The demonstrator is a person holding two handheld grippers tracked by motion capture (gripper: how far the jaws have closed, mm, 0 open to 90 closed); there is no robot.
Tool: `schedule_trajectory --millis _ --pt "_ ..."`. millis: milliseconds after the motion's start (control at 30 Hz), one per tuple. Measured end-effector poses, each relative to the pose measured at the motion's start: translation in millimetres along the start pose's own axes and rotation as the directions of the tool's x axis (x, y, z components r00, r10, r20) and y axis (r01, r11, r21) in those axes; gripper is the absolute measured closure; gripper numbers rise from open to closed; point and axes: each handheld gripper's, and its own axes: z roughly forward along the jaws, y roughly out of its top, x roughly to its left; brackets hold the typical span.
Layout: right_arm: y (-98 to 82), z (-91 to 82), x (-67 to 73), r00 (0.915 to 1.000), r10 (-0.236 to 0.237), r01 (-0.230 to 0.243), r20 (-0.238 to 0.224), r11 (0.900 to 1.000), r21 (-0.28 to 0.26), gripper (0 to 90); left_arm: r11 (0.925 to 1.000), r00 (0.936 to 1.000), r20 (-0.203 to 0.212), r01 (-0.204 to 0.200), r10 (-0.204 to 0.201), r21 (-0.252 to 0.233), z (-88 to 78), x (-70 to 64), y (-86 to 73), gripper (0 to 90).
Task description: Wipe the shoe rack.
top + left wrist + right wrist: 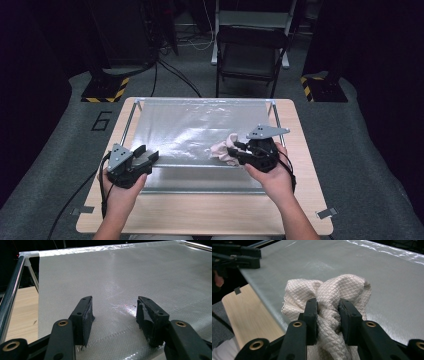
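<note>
Quilted cloth [329,292] — near sheet [387,277] edge

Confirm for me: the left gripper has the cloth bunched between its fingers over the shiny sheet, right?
Wrong gripper. The right gripper has the cloth bunched between its fingers over the sheet, as the right gripper view shows. The left gripper is open, holding nothing.

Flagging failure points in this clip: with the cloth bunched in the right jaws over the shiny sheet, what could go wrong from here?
1. The right gripper pinches only a bunched fold of the cloth, so it may slip out.
2. Dragging the cloth could wrinkle the shiny sheet.
3. The left gripper stands open over the sheet's edge and might snag it.
</note>
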Motion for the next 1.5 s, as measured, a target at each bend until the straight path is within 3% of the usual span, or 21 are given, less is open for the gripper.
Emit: schedule_trajectory --millis 333,667,1067,1267,1500 --pt "-34.2 -32.4 11.8 0.9998 0.016 -0.017 -0.015 0.999 -0.031 69.4 1.0 1.0 0.001 -0.003 0.003 0.003 -0.3 0.0 0.0 47.0" --pt "-63.9 -46.6 23.0 0.9995 0.03 -0.031 -0.008 0.996 -0.084 69.9 1.0 1.0 0.001 -0.001 0.001 0.0 0.0 0.2 -0.1 47.0" --pt "-93.6 -50.2 22.6 0.9982 0.047 -0.045 0.037 0.998 -0.052 70.0 1.0 1.0 0.006 0.003 -0.003 0.001 1.1 3.2 0.5 47.0" --pt "-117.9 -54.7 12.0 0.9912 0.099 -0.098 0.088 0.995 -0.013 70.0 1.0 0.9999 0.01 0.004 -0.004 0.005 0.5 5.8 0.7 47.0" --pt "-145.1 -52.6 5.3 0.9849 0.101 -0.108 0.141 0.993 0.043 70.0 1.0 1.0 0.006 0.007 -0.007 -0.004 -0.1 7.1 -0.4 47.0"
